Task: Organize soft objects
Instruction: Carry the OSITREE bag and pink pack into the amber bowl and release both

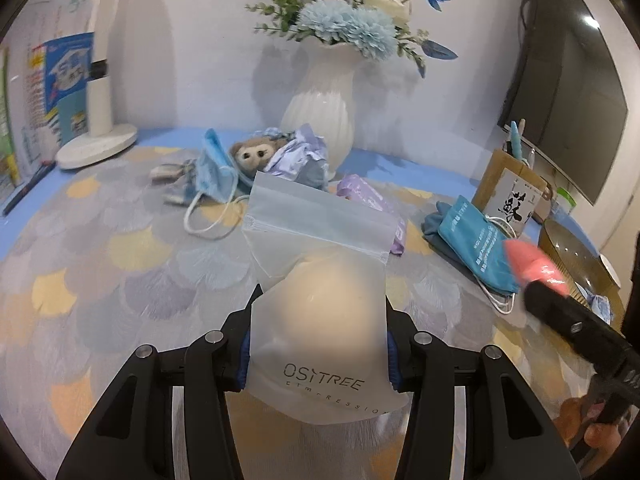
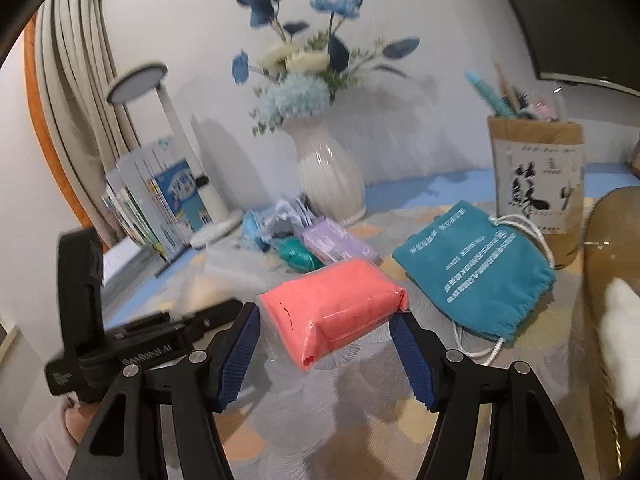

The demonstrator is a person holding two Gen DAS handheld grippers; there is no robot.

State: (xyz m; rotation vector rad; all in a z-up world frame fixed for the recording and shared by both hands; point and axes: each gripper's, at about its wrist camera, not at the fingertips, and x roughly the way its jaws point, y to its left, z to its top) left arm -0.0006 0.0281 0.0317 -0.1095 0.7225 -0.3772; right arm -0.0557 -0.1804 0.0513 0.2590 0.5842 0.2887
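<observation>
While plush toy (image 1: 256, 155) and face mask (image 1: 214, 174) are waiting unsorted, left gripper (image 1: 318, 354) is clamping a frosted pouch (image 1: 320, 320) and right gripper (image 2: 326, 330) a pink packet (image 2: 332, 312).

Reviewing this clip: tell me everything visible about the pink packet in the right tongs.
The pink packet is a soft, salmon-pink block sealed in clear glossy film, with a crimped fold at its near end and a small dark crack line on top. It is held off the patterned tablecloth, lying roughly level and slanted, between the blue ribbed pads of the right tongs, which touch its two ends. The teal drawstring pouch lies behind it, apart. The left wrist view shows it blurred.
</observation>
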